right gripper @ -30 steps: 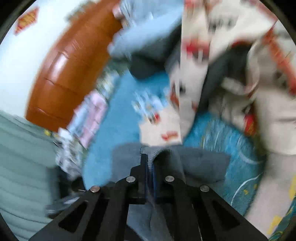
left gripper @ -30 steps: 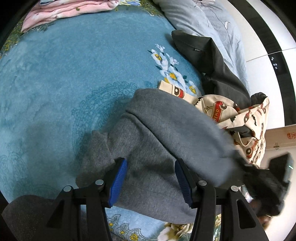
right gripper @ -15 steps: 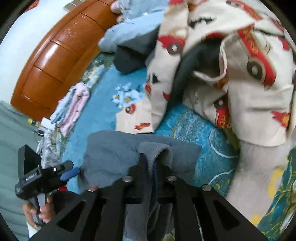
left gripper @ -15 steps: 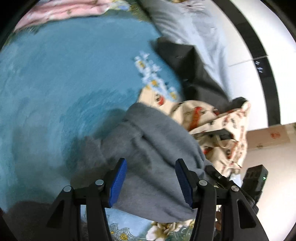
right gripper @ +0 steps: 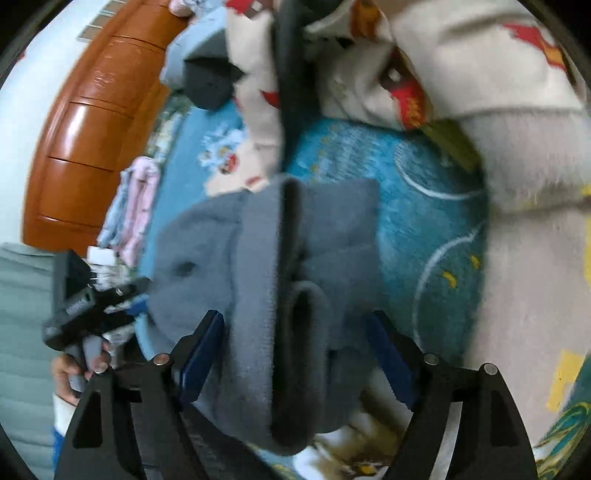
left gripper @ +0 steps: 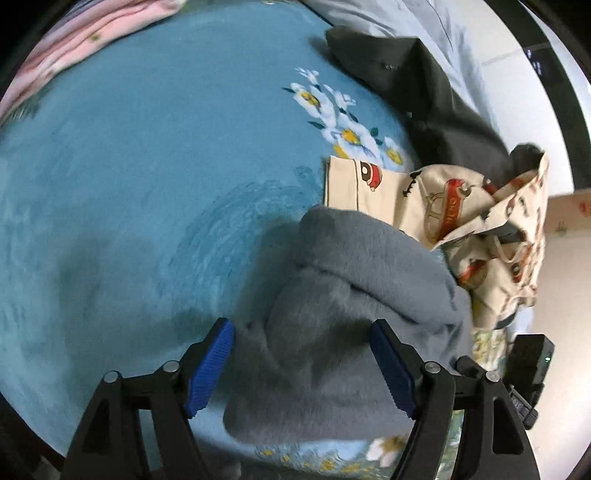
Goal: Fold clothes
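— Covering the whole surface is a teal blanket (left gripper: 129,177) with white flowers (left gripper: 347,122) printed on it. What else lies there?

— A grey fleece (left gripper: 343,317), bunched in thick folds near the lower middle. Just beyond it, touching its far edge, a cream garment (left gripper: 454,206) with red cartoon prints, then a dark garment (left gripper: 424,88) and a pale grey one (left gripper: 406,26) further back. Pink cloth (left gripper: 74,40) sits at the far left edge.

— And the room?

— From the right wrist, a glossy brown wooden headboard (right gripper: 92,129) against a white wall (right gripper: 44,62), so it looks like a bed.

— The tools?

— The left hand-held gripper (left gripper: 301,363) is spread wide, blue pads on either side of the fleece, not pinching it. The right hand-held gripper (right gripper: 295,358) is likewise wide apart, with a fold of the fleece (right gripper: 280,295) standing between its pads.

— Anything unclear?

— The right view is blurred, so the prints smear. A hand (right gripper: 72,373) gripping the left tool's handle shows at that view's left edge, partly cut off. Whether the fleece is a top or trousers, I cannot tell.
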Demonstrator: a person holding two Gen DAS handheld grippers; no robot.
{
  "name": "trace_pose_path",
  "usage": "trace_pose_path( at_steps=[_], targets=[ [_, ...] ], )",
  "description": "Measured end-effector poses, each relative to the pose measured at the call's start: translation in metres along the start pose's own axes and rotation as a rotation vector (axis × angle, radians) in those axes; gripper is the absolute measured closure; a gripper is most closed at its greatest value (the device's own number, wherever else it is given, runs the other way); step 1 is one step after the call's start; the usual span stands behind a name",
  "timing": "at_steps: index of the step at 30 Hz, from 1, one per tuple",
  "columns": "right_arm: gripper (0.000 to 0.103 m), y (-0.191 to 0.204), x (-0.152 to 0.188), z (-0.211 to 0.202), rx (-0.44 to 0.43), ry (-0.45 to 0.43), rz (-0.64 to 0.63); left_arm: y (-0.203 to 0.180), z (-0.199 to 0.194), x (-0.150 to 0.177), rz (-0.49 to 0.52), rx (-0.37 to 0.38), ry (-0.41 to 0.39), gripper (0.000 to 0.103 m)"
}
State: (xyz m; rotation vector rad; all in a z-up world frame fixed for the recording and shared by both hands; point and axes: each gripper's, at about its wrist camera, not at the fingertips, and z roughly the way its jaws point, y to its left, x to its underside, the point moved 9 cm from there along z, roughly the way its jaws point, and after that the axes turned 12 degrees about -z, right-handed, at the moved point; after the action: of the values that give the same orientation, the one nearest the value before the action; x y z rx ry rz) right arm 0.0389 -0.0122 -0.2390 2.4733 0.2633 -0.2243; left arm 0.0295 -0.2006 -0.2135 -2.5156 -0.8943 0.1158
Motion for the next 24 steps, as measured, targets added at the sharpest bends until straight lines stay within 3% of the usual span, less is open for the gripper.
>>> trace_pose_path(
  at_steps=[3,6,9,11,12,13,16,18,24],
  targets=[
    [0.022,-0.003,0.003,0.007,-0.037,-0.004,0.055,-0.004,0.012,-0.005,0.011,-0.024,0.018,0.024],
    [0.023,0.000,0.002,0.012,-0.058,-0.009,0.087,-0.005,0.015,-0.005,-0.001,0.004,0.033,0.024],
    [0.060,0.007,-0.005,0.009,-0.055,-0.017,0.099,-0.006,0.017,-0.005,-0.014,0.031,0.049,0.026],
    [0.072,0.012,-0.010,0.003,-0.051,-0.017,0.094,-0.007,0.018,-0.005,-0.022,0.050,0.059,0.035],
    [0.074,0.016,-0.013,0.000,-0.047,-0.016,0.080,-0.008,0.018,-0.005,-0.021,0.058,0.060,0.048],
    [0.076,0.021,-0.017,-0.004,-0.041,-0.016,0.059,-0.010,0.017,-0.005,-0.017,0.066,0.057,0.058],
    [0.077,0.046,-0.032,-0.018,-0.035,-0.035,-0.030,-0.014,0.008,-0.004,-0.001,0.090,0.028,0.075],
    [0.077,0.062,-0.045,-0.027,-0.039,-0.059,-0.082,-0.016,0.000,-0.003,0.006,0.113,0.002,0.078],
    [0.077,0.114,-0.088,-0.031,-0.087,-0.091,-0.250,-0.006,-0.066,-0.015,0.012,0.208,-0.202,0.078]
  ],
)
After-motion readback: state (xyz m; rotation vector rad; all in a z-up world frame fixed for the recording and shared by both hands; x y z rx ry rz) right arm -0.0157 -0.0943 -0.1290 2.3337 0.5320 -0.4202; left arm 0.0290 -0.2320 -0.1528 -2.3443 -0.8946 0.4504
